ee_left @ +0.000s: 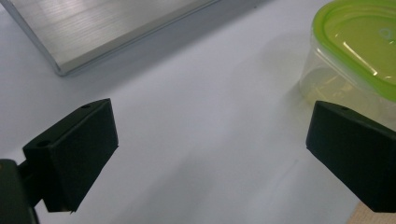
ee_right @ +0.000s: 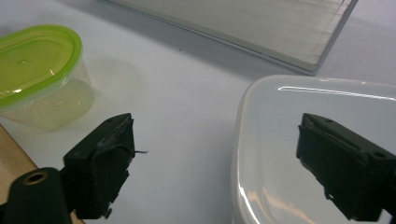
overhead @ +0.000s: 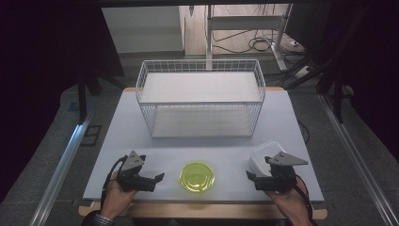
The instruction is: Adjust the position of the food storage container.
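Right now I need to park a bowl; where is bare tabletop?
Free: the strip between the wire basket and the green-lidded tub, and the table's left side beyond the basket. Crowded: the near right corner, where the right claw hangs by the white-lidded box.

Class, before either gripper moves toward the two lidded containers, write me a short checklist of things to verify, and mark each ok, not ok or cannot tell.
1. Left gripper open, holding nothing: ok.
2. Right gripper open, holding nothing: ok.
3. Green-lidded container upright, lid on: ok.
4. White-lidded container lid on: ok; right gripper's jaws sit on either side of its edge.
5. Wire basket has room on both shelves: ok.
6. Contents of containers: cannot tell.
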`<action>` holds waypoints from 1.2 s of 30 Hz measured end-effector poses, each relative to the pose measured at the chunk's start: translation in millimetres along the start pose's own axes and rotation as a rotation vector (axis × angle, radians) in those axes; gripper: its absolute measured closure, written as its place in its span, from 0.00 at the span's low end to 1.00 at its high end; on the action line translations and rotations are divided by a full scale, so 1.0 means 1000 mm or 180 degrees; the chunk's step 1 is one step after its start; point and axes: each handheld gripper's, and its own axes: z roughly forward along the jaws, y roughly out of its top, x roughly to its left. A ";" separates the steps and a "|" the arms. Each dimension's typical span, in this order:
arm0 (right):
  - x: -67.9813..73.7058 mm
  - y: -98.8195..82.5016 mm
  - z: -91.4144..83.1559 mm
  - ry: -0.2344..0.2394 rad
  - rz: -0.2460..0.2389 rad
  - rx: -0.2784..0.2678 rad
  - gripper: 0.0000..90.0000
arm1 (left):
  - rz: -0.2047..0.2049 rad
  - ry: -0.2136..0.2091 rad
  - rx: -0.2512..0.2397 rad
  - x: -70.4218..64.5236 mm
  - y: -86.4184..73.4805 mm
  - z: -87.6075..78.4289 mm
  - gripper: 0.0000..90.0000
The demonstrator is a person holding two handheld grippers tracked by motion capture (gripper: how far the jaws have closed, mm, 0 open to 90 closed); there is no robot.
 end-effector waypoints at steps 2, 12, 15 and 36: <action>0.000 0.000 0.000 0.0035 0.0006 -0.0010 0.16 | -0.0042 -0.0049 -0.0006 0.001 0.001 0.000 0.03; 0.003 -0.001 0.004 0.0075 -0.0072 0.0000 0.19 | 0.0006 -0.0106 0.0010 -0.001 0.004 -0.005 0.10; 0.003 -0.001 0.004 0.0082 -0.0081 -0.0002 0.19 | 0.0030 -0.0092 0.0009 -0.003 0.005 -0.005 0.12; 0.002 -0.001 0.003 0.0025 -0.0083 -0.0042 0.20 | 0.0050 -0.0228 -0.0091 -0.008 0.011 -0.014 0.41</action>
